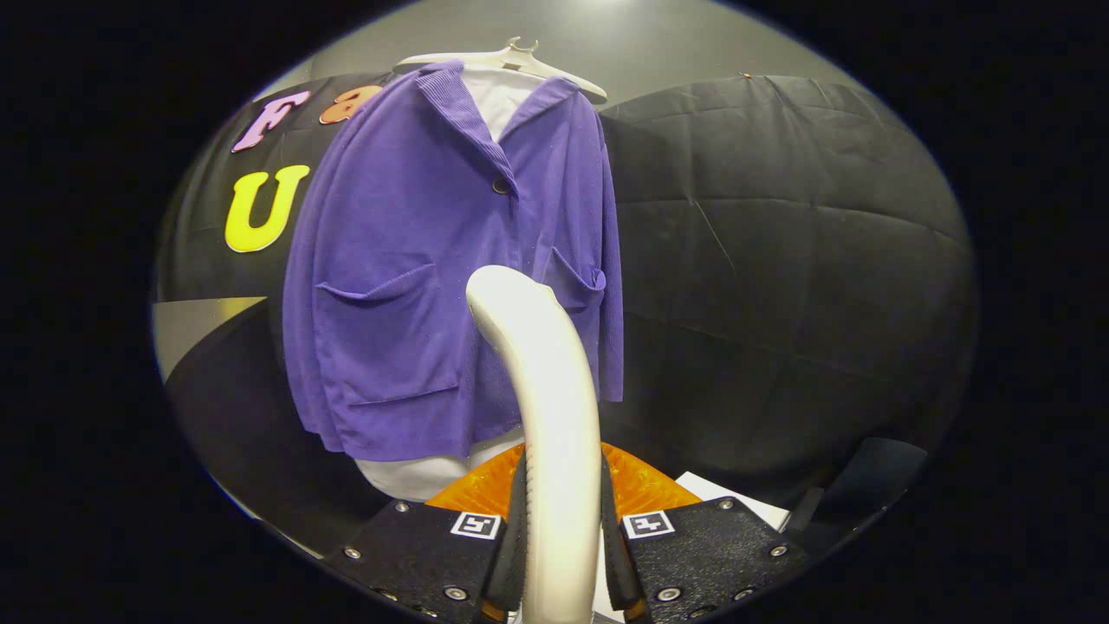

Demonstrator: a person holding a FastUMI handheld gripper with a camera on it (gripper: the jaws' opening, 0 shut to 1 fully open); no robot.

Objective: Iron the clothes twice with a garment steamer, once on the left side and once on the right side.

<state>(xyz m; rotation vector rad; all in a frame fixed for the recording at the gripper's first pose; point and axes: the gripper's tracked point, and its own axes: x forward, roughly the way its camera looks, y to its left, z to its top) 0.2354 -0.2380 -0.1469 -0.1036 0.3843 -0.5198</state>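
The purple corduroy jacket [450, 269] hangs on a pale plastic hanger [511, 61] over a white shirt [494, 100], straight ahead of you and a little to the left, with the booth's black cloth wall behind it. The glossy cream curved handle of the garment steamer [541, 407] rises between the fingers of your tool [563, 555], and both black fingers press on it from either side, so the tool is pinching the steamer. Its head arches toward the jacket's lower front, between the two patch pockets, but you cannot tell from here whether it touches the cloth yet. The main risk, as I judge it, is the smooth rounded handle twisting or sliding in the pinch once the head drags on the ribbed fabric; keep the squeeze firm and the stroke straight. The jacket hangs free, so a hard push could swing it away or tip it off the hanger. The pocket lips [381, 290] and the dark button [501, 185] could catch the head. An orange ribbed part [641, 485] sits low just beyond the fingers.
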